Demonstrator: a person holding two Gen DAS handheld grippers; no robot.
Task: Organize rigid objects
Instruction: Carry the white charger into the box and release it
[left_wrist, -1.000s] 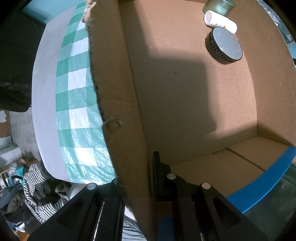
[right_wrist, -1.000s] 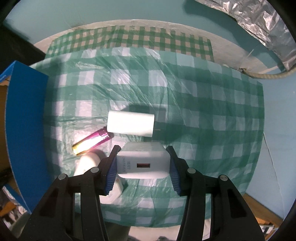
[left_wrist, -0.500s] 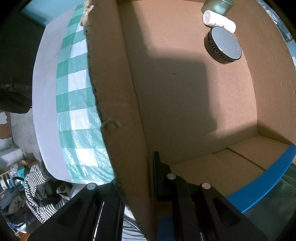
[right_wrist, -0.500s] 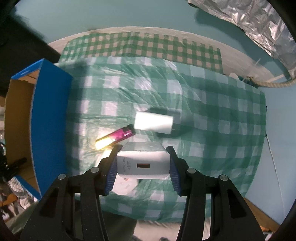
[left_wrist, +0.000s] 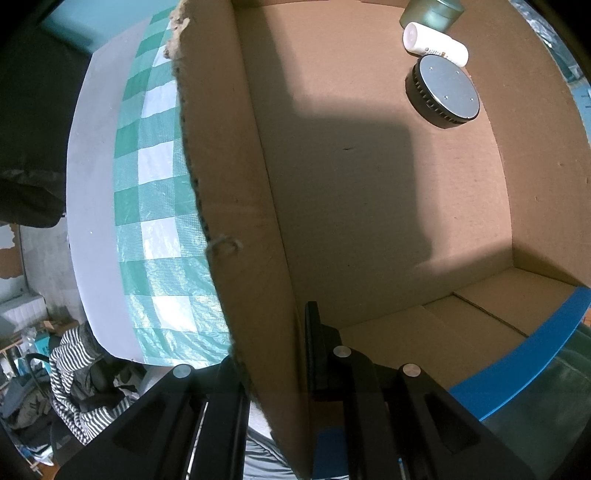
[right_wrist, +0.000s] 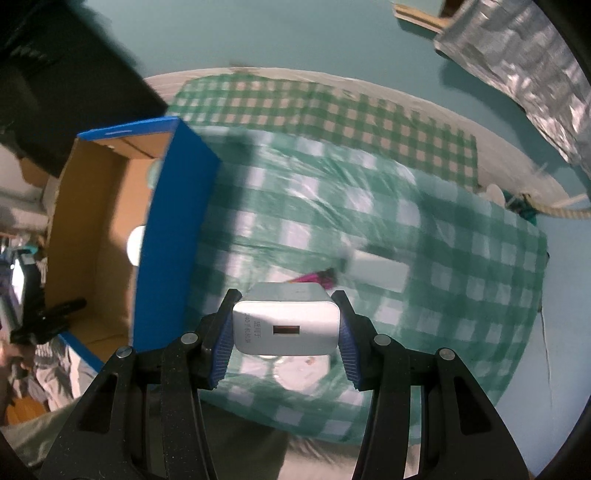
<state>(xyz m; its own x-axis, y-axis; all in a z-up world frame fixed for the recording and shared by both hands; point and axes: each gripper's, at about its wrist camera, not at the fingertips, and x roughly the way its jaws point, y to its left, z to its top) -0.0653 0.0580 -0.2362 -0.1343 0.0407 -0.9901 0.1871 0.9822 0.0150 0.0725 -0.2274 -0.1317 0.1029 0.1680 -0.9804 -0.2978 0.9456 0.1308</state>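
The right gripper (right_wrist: 284, 328) grips a white charger (right_wrist: 286, 325) between its blue pads, low in the frame's centre, above the checked cloth (right_wrist: 424, 221); a pink tube (right_wrist: 317, 277) and a white block (right_wrist: 380, 271) lie blurred on the cloth just beyond it. The left gripper (left_wrist: 273, 354) is clamped on the box (left_wrist: 236, 229) wall at the frame's bottom, one finger on each side. Inside the box, at upper right, sit a black disc (left_wrist: 443, 90), a white bottle (left_wrist: 436, 44) touching it, and a green jar (left_wrist: 432, 13) in the corner.
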